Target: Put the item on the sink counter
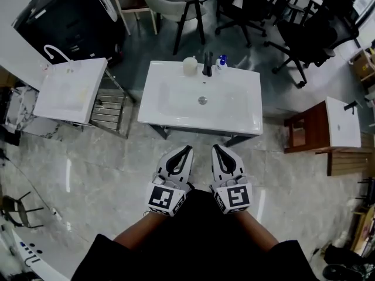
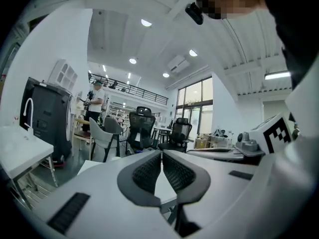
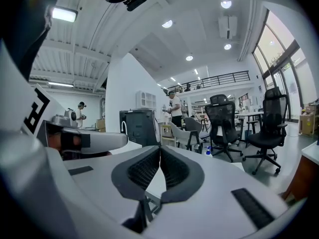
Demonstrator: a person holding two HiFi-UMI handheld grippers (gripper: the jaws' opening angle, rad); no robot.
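From the head view: standing on a glossy tiled floor (image 1: 88, 163) in front of a white sink table (image 1: 170, 119), holding the left gripper (image 1: 187, 150) and the right gripper (image 1: 216, 149) side by side, low and near the body. Both pointing at the table's front edge, stopping short of it and touching nothing. On the table's back rim, left to right: a cream cup (image 1: 190, 66), a black tap (image 1: 208, 65) and a small bottle with a blue top (image 1: 221, 62), close together and upright. Cannot tell which of these is the task's item, but all on the table and none in a grip. Off to the left, a second white basin (image 1: 70, 92); to the right, a wooden stand (image 1: 307, 130); beyond, black office chairs (image 1: 310, 34) and a dark cabinet (image 1: 64, 22).

From the left gripper view: jaws pressed together, ribbed pads meeting along one seam, nothing caught between them. Beyond them, chairs and a person (image 2: 95, 103) standing far back. At the right edge, part of the other gripper's marker cube.

From the right gripper view: jaws likewise closed pad to pad and empty. Past the tips, the blue-topped bottle, small and distant, just right of the seam. Left gripper level alongside at the left edge.
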